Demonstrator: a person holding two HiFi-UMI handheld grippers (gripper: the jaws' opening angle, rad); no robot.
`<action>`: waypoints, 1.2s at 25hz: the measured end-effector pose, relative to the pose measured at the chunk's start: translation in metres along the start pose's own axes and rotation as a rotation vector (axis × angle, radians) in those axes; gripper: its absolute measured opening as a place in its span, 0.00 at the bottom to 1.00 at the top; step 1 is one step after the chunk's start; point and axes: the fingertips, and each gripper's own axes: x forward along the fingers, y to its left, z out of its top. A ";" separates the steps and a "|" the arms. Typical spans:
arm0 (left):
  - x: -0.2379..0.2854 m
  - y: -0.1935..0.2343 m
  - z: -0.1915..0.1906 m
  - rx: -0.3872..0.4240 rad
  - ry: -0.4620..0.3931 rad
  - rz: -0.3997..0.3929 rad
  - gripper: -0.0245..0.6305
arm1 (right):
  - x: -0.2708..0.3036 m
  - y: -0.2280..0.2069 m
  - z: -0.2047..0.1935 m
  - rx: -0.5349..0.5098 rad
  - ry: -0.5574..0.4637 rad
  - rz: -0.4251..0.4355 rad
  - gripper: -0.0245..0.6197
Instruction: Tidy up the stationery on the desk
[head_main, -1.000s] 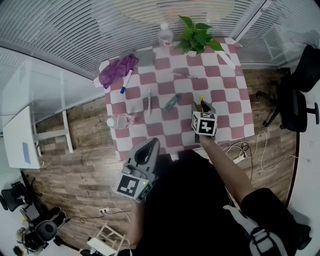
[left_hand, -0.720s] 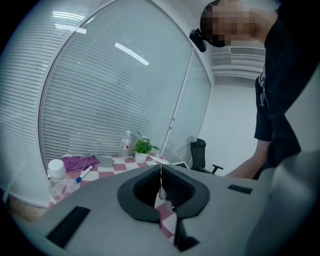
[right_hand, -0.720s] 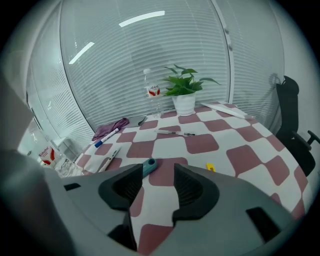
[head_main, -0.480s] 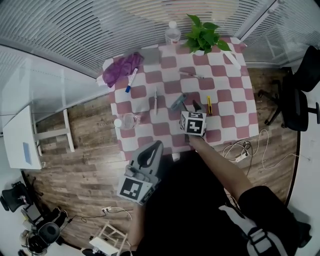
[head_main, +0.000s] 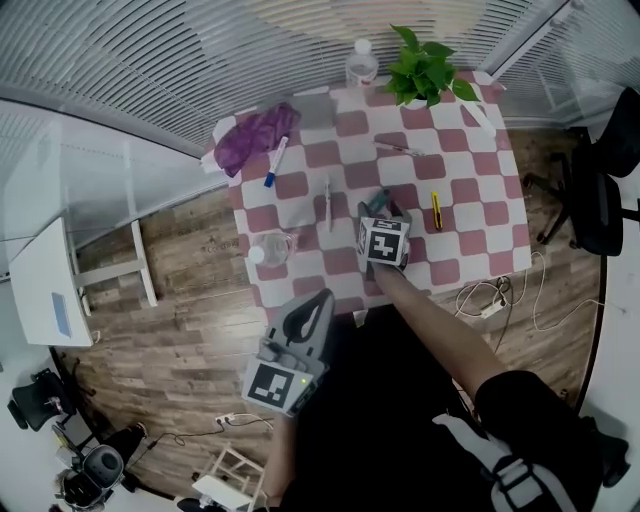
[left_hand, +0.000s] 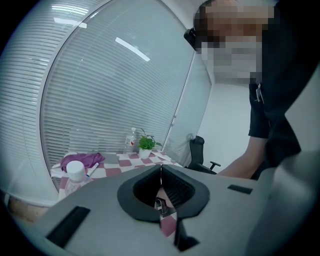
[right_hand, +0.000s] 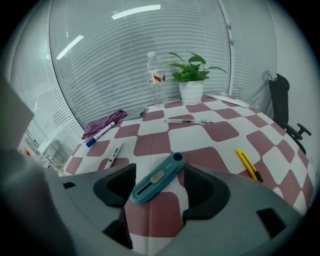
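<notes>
A teal utility knife (right_hand: 156, 179) lies flat on the checkered tablecloth (head_main: 470, 230) near the table's middle. My right gripper (right_hand: 160, 190) hangs just over it, pointing steeply down. Its jaws have just been opening and stand wide, one on each side of the knife, with the pads clear of it. In the head view the right gripper (head_main: 384, 215) hides most of the teal knife (head_main: 374, 203). My left gripper (head_main: 300, 335) hovers off the table's near edge, over the wooden floor. The left gripper's jaws (left_hand: 161, 172) are shut with nothing between them.
A yellow utility knife (head_main: 436, 211) lies right of the right gripper. A pen (head_main: 327, 200), a blue-capped marker (head_main: 275, 160), a purple cloth (head_main: 256, 137) and a second pen (head_main: 399, 150) lie farther off. A small bottle (head_main: 268, 249), a water bottle (head_main: 361, 62) and a potted plant (head_main: 428, 72) stand at the edges.
The right gripper has moved left, away from the yellow knife and over the teal knife, and its jaws have widened. The left gripper has barely shifted.
</notes>
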 end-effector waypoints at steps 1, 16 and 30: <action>-0.001 0.003 0.000 -0.004 0.002 0.000 0.09 | 0.002 0.001 -0.001 -0.003 0.000 -0.012 0.50; -0.008 0.032 0.005 -0.007 0.013 -0.019 0.09 | 0.009 0.004 -0.003 -0.079 0.037 -0.148 0.46; 0.003 0.019 0.003 -0.007 0.022 -0.031 0.09 | 0.005 0.006 -0.002 -0.188 0.098 -0.078 0.28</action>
